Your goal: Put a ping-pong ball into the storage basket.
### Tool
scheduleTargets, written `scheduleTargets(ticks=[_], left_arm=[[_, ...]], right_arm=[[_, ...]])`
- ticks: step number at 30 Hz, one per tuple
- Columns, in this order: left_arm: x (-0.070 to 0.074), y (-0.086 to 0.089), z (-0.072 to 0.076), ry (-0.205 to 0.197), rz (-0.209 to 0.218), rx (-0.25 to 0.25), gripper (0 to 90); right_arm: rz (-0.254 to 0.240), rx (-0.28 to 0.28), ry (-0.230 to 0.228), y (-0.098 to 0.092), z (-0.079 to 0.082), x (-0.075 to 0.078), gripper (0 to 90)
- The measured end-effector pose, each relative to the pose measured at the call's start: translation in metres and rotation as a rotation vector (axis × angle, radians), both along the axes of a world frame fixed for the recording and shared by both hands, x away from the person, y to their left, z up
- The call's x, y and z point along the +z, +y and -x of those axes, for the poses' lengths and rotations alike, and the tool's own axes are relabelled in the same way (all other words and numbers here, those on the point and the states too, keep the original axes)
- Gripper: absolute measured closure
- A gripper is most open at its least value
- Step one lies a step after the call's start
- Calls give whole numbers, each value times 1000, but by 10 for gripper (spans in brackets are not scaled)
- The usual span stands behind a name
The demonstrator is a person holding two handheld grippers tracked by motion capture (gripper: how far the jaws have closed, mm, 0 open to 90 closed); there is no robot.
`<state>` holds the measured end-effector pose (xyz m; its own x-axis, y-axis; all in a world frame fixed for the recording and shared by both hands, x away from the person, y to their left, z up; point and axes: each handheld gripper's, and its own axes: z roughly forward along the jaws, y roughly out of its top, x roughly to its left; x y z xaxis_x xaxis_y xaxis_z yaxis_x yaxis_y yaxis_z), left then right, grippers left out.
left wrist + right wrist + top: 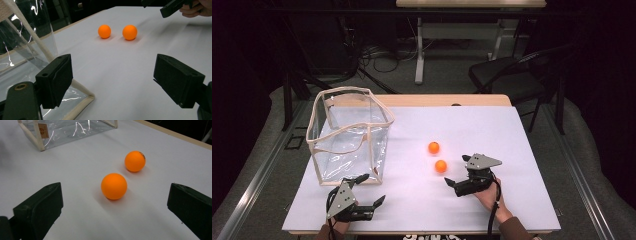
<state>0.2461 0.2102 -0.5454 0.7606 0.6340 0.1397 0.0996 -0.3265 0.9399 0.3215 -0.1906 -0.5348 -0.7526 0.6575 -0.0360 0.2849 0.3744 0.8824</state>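
Right hand-held gripper held low over the desk, the person's right hand behind it, jaws spread wide and aimed at the two orange balls. Nothing between the jaws. Near ball lies just ahead of the jaw tips; far ball sits just beyond it, close but apart. Both rest on the desk's white top.

Left hand-held gripper sits near the front edge, jaws also spread, holding nothing, one jaw close to the bottom corner of the clear bag.

Right gripper view shows a small dark mark on the far ball and a tan label on the bag; the high view is too coarse for either. Left gripper view catches the right gripper's jaw tip beyond the balls.

Balls smooth, matte, round. Bag: glossy transparent plastic, boxy, open-topped, edged in beige webbing. Jaws black, blocky.
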Motion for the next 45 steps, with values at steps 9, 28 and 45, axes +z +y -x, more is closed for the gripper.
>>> scheduleTargets(ticks=[9, 28, 45], left_arm=[[0, 0, 0, 1, -1, -1, 157], [0, 0, -1, 3, -2, -2, 157], [0, 0, -1, 4, -3, -1, 158]], right_arm=[[19, 5, 18, 7, -10, 2, 0], [54, 23, 64, 19, -28, 0, 0], [92, 50, 102, 35, -40, -7, 0]])
